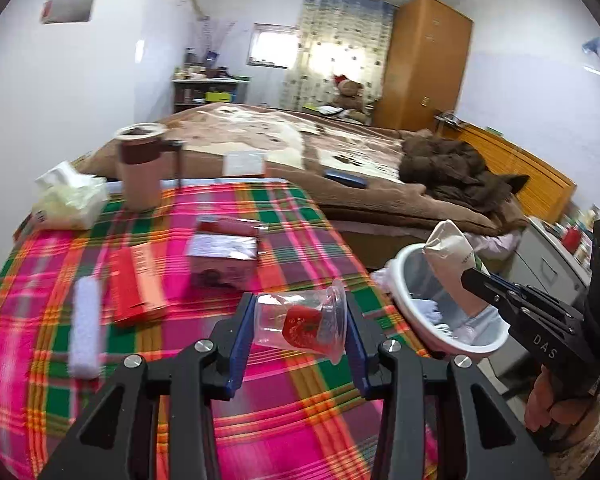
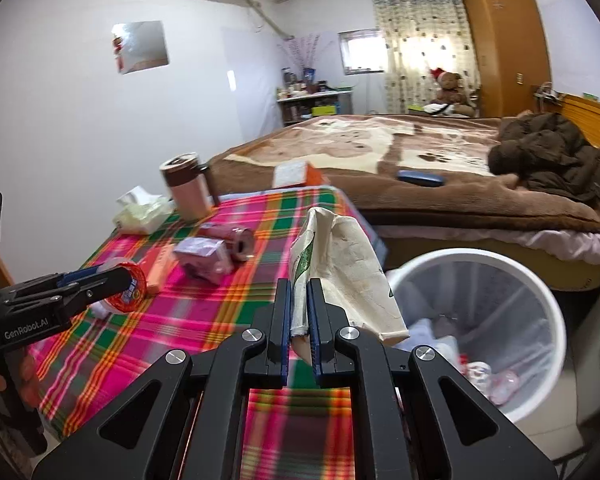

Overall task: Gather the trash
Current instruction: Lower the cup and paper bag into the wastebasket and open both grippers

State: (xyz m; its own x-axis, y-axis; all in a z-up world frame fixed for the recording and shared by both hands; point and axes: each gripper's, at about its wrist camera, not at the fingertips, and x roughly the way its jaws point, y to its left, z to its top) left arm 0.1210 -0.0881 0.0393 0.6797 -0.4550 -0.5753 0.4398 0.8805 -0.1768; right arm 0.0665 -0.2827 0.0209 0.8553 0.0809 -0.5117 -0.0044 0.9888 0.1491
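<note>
My right gripper pinches the crumpled paper bag near the white bin at lower right, my left gripper squeezes a clear plastic cup over the table, which I fear may slip sideways.

"DAS" on right gripper; "GenRobot.AI" on left gripper.

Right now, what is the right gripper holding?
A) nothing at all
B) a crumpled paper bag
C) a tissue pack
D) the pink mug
B: the right gripper has its fingers pinched on the crumpled paper bag, close to the white trash bin, while the left gripper holds a clear plastic cup.
</note>
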